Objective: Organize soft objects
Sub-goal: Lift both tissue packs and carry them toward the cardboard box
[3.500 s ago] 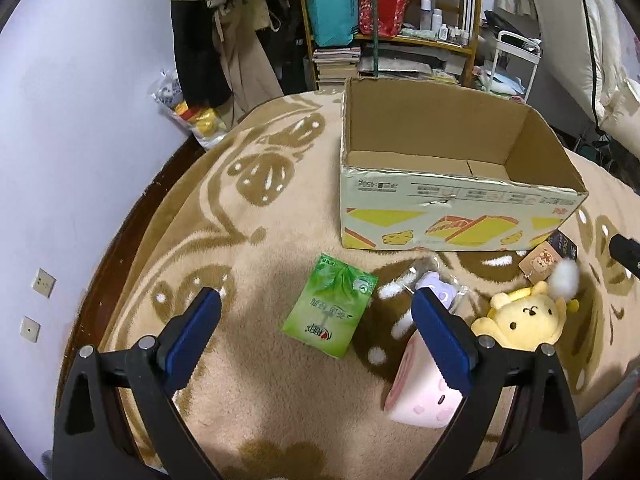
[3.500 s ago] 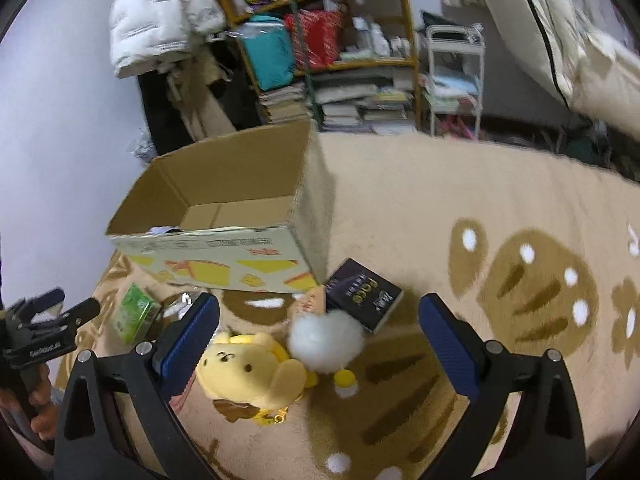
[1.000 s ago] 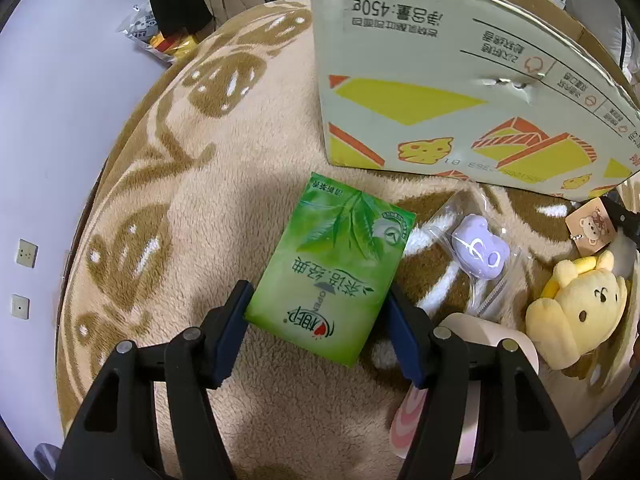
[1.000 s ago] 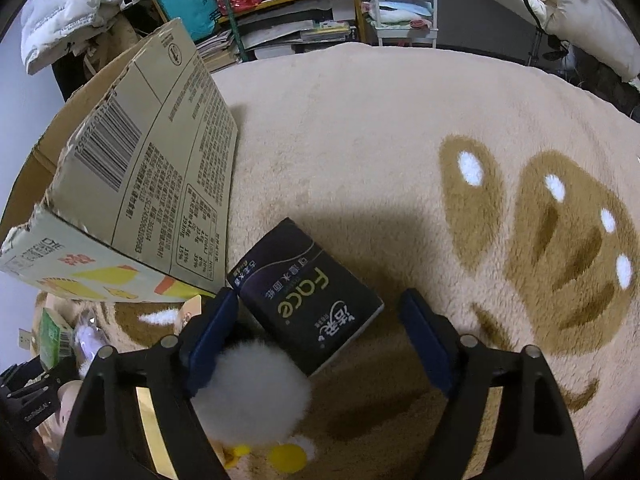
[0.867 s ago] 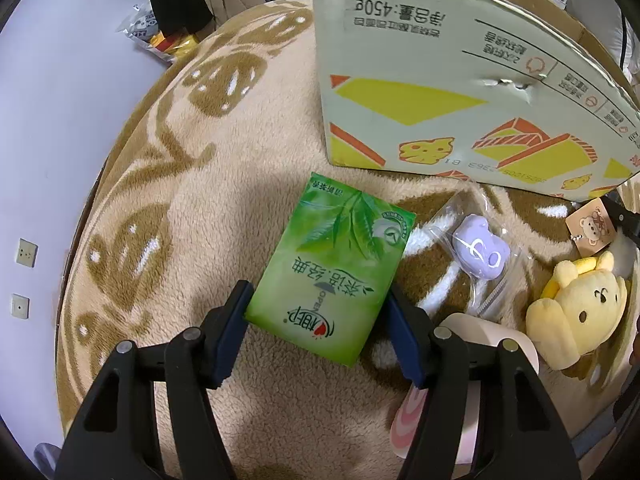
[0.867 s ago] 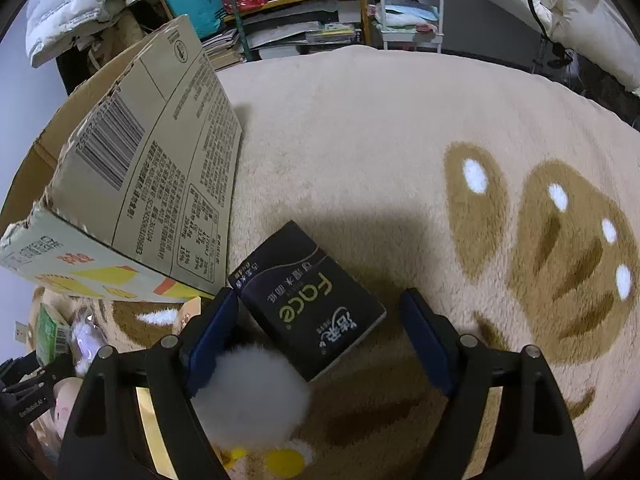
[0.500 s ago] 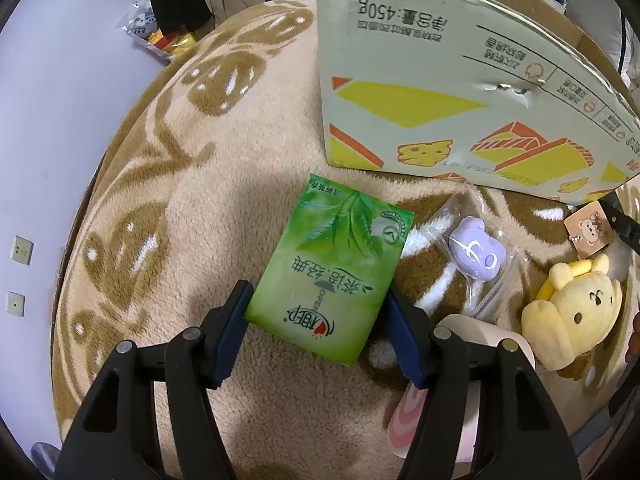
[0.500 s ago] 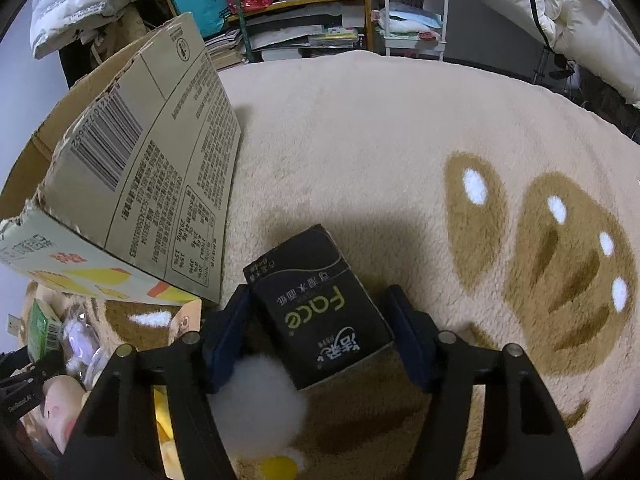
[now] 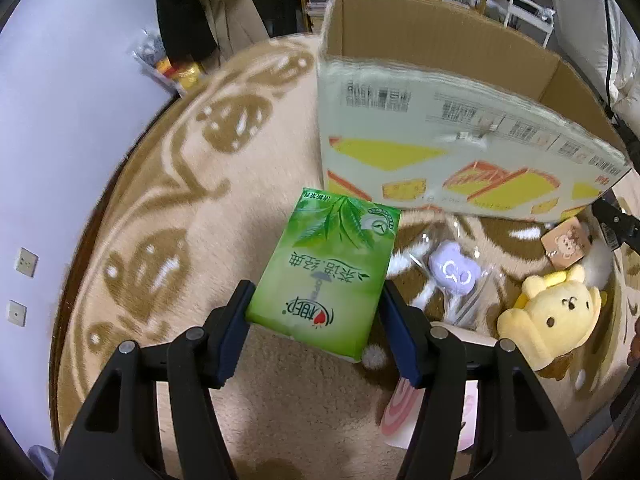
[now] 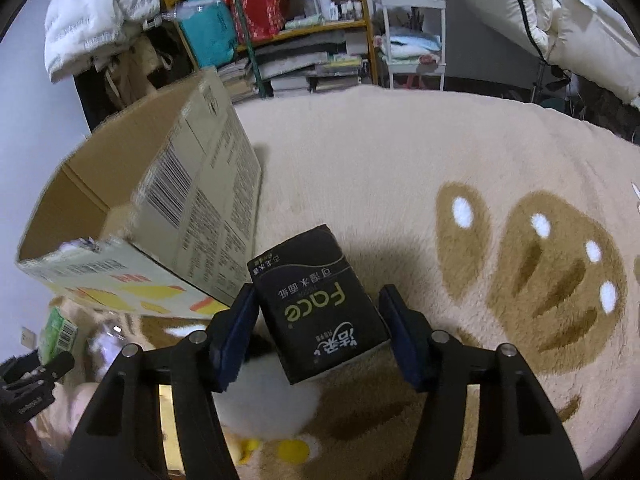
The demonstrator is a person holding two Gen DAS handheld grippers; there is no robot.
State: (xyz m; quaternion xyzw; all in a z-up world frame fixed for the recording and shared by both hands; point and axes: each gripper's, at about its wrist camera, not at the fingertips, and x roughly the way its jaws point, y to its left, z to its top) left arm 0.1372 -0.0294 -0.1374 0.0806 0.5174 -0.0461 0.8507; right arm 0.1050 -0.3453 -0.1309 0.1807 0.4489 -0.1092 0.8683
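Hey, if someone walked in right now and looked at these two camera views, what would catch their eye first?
Probably the bright green tissue pack, clamped in the left gripper in front of the big open cardboard box. Next, the black tissue pack pinched in the right gripper beside that box, and the yellow plush toy lying on the paw-print rug.

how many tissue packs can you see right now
2. The green tissue pack is clamped in the left gripper, near the cardboard box. The black tissue pack is clamped in the right gripper. Others could lie hidden inside the box.
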